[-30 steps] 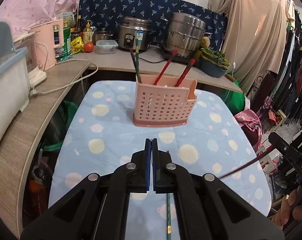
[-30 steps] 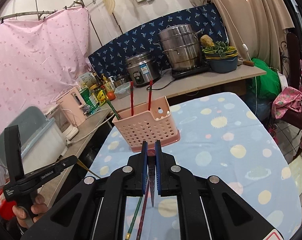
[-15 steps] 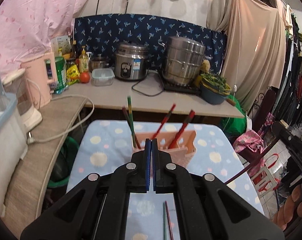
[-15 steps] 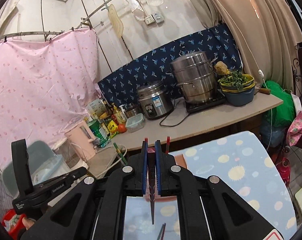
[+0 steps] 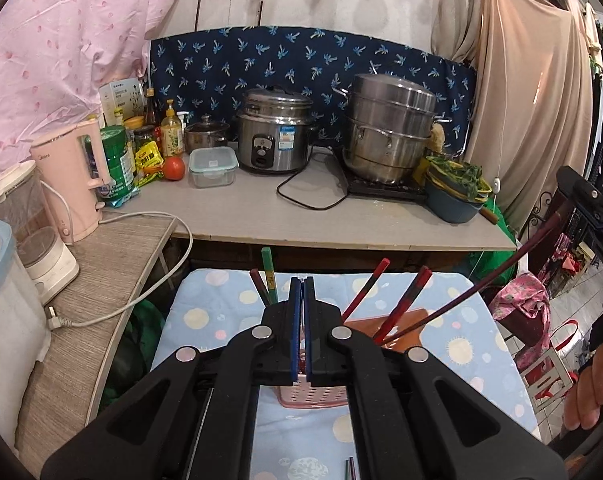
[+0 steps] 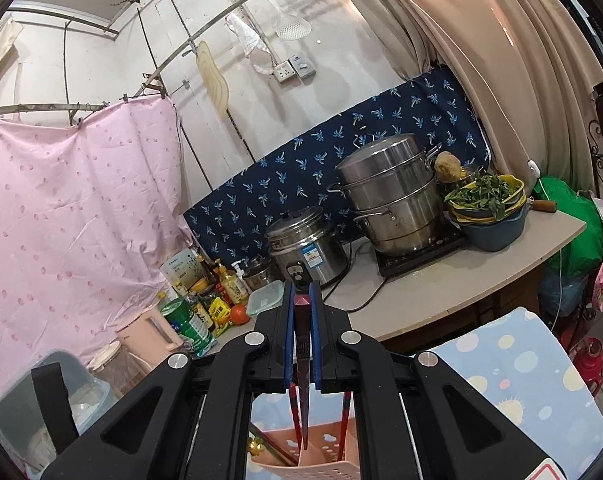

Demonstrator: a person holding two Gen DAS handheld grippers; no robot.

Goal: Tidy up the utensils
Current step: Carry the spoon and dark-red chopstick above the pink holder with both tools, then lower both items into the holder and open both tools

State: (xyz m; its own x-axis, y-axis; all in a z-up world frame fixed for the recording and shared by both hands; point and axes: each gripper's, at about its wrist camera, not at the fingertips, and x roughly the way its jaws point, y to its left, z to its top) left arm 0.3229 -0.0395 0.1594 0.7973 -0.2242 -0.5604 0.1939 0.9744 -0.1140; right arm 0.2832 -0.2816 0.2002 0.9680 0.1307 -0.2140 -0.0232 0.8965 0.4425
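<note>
A pink perforated utensil basket (image 5: 313, 394) stands on the dotted blue tablecloth (image 5: 461, 344), mostly hidden behind my left gripper (image 5: 300, 308). Red chopsticks (image 5: 365, 290) and a green one (image 5: 268, 274) stand in it. My left gripper is shut and empty. My right gripper (image 6: 301, 312) is shut on a dark red chopstick (image 6: 302, 380) whose tip hangs over the basket (image 6: 313, 464). In the left wrist view that chopstick (image 5: 481, 284) slants down from the right gripper body (image 5: 593, 208) into the basket. More chopsticks (image 5: 350, 468) lie on the cloth.
A counter (image 5: 301, 216) behind the table holds a rice cooker (image 5: 275, 136), a steel steamer pot (image 5: 389, 128), a bowl of greens (image 5: 457, 192), a food box (image 5: 212, 166), bottles and a pink kettle (image 5: 75, 184). A cord (image 5: 149, 280) hangs at the left. Clothes hang at the right.
Both grippers have risen and tilted up, so the counter and wall fill more of the views. The right gripper has brought its chopstick over the basket, tip lowered toward it.
</note>
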